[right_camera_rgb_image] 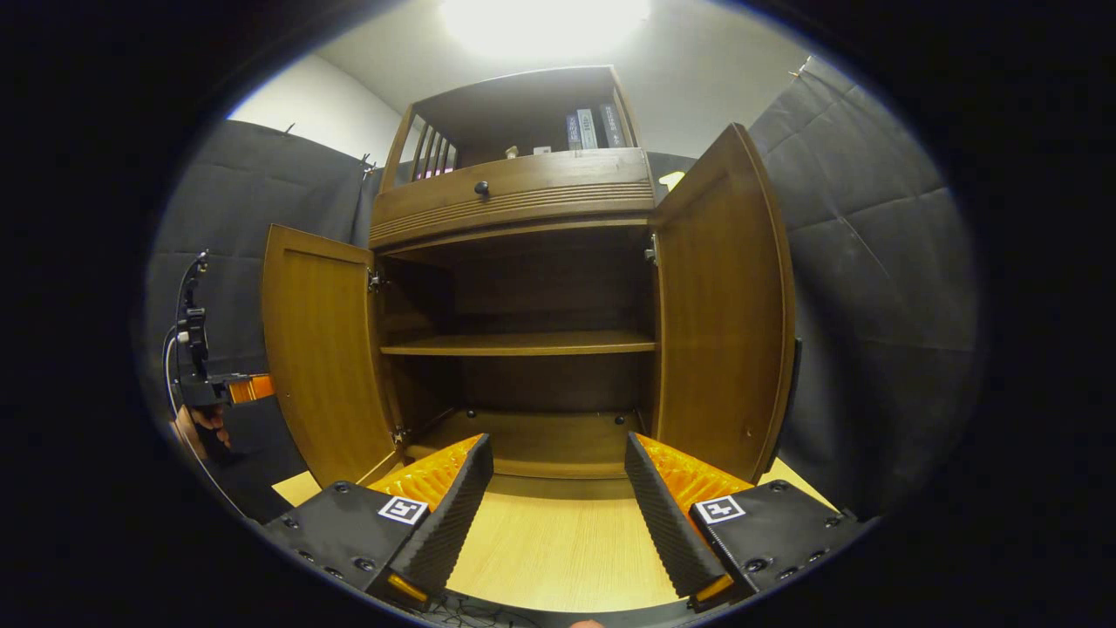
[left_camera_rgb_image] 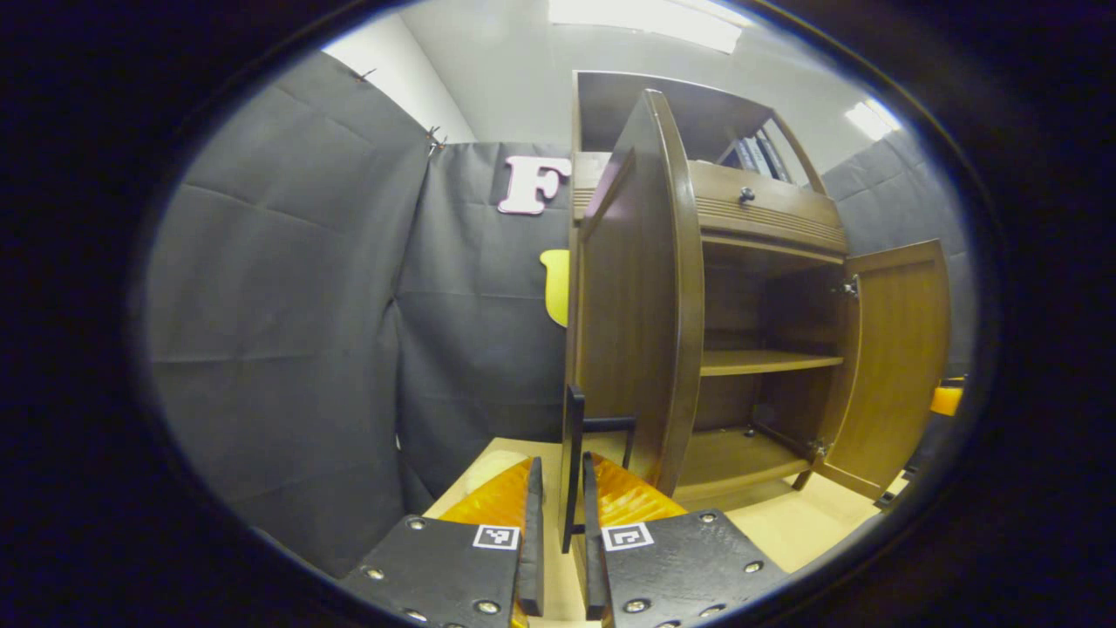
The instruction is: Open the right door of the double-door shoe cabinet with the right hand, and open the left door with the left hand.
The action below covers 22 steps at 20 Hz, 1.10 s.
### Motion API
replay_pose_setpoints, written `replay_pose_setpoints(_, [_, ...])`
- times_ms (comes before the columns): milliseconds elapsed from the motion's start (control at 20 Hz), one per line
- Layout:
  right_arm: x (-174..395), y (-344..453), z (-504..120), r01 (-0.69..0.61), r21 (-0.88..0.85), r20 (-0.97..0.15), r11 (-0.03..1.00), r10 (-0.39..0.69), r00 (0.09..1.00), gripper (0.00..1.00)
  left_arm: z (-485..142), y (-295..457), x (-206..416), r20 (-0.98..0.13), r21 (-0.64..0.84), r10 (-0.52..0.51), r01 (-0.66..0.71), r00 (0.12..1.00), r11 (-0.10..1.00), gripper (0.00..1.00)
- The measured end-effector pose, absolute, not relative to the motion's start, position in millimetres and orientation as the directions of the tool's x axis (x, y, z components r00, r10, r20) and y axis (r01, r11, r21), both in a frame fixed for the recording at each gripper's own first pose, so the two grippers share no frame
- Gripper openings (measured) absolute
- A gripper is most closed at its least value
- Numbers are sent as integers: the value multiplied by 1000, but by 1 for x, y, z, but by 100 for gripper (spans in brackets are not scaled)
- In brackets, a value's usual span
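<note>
Shoe cabinet (right_camera_rgb_image: 523, 201): we see it at the centre of the right gripper view, standing on the pale worktop (right_camera_rgb_image: 558, 541), with a drawer band above and an open lower compartment holding one shelf (right_camera_rgb_image: 519, 344).
Right door (right_camera_rgb_image: 724, 305): it stands swung wide at right of centre in the right gripper view; we judge this half of the task done.
Left door (left_camera_rgb_image: 641, 296): in the left gripper view it rises just right of centre, turned almost edge-on toward us, so we judge it well open, too.
Left door handle (left_camera_rgb_image: 573, 462): a dark upright bar at the bottom centre of the left gripper view, mounted on the door's outer face.
Left gripper (left_camera_rgb_image: 558, 532): its fingers (left_camera_rgb_image: 532, 532) are drawn close together with the handle bar between them; we read it as a pinch on the bar.
Right gripper (right_camera_rgb_image: 554, 515): its fingers (right_camera_rgb_image: 453, 506) are spread wide over the worktop, holding nothing, well short of the cabinet.
Step in hand: finishing the left door's swing.
How to do it well: we would follow the door's arc around its hinge, not pull straight, keep the pinch square on the bar so it cannot slip out, stop before the hinge binds, then part the fingers and back away. The right gripper should stay clear of both doors.
</note>
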State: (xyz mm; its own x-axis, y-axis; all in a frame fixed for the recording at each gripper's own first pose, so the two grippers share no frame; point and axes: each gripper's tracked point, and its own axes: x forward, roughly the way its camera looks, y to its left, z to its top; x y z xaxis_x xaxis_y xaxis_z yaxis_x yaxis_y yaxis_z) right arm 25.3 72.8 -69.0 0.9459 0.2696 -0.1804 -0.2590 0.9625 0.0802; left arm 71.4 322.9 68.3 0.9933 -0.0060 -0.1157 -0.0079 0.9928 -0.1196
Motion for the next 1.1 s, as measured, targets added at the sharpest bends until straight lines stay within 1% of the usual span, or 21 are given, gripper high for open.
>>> replay_pose_setpoints(50, [26,76,-69,-257,78,-181,963,268,946,93,67,330,72,-116,-119,2,-16,993,993,22])
replay_pose_setpoints(100, [26,78,-68,-253,76,-182,964,263,947,96,66,336,70,-115,-119,5,-19,993,993,22])
replay_pose_setpoints(250, [26,85,-66,-249,75,-175,966,259,950,93,67,344,72,-118,-100,-7,-5,993,995,22])
replay_pose_setpoints(300, [25,87,-62,-250,74,-165,965,259,952,93,68,345,70,-118,-85,0,-10,993,996,22])
replay_pose_setpoints(350, [24,88,-59,-249,73,-156,966,257,954,95,72,347,68,-113,-75,12,-21,994,997,22])
replay_pose_setpoints(400, [23,88,-56,-250,73,-148,966,258,955,95,76,349,66,-108,-71,25,-33,994,997,22])
replay_pose_setpoints(450, [21,89,-53,-253,72,-141,965,261,955,93,79,351,64,-106,-69,38,-45,994,997,22])
replay_pose_setpoints(500, [20,88,-52,-255,70,-139,964,263,955,95,81,354,60,-108,-64,54,-61,993,996,22])
replay_pose_setpoints(550, [18,86,-52,-254,68,-137,965,261,956,93,83,357,56,-110,-61,66,-73,992,995,22])
replay_pose_setpoints(600, [16,82,-51,-253,69,-139,965,260,956,95,88,356,48,-113,-65,74,-82,991,995,22])
replay_pose_setpoints(650, [13,79,-51,-254,72,-141,964,262,955,95,93,357,44,-115,-67,89,-97,989,993,22])
replay_pose_setpoints(700, [10,74,-49,-253,71,-138,965,261,955,93,98,357,36,-111,-66,97,-105,989,992,22])
replay_pose_setpoints(850, [0,59,-41,-233,67,-119,970,239,964,92,122,346,-2,-78,-39,99,-102,992,994,22])
replay_pose_setpoints(950, [-8,53,-36,-233,75,-107,970,240,965,93,132,327,-22,-62,-31,98,-100,993,995,17])
replay_pose_setpoints(1050, [-17,47,-29,-231,78,-93,970,237,967,93,142,317,-38,-49,-33,96,-98,994,995,17])
replay_pose_setpoints(1100, [-21,43,-25,-228,77,-83,971,235,969,95,149,312,-43,-43,-35,92,-93,995,995,20])
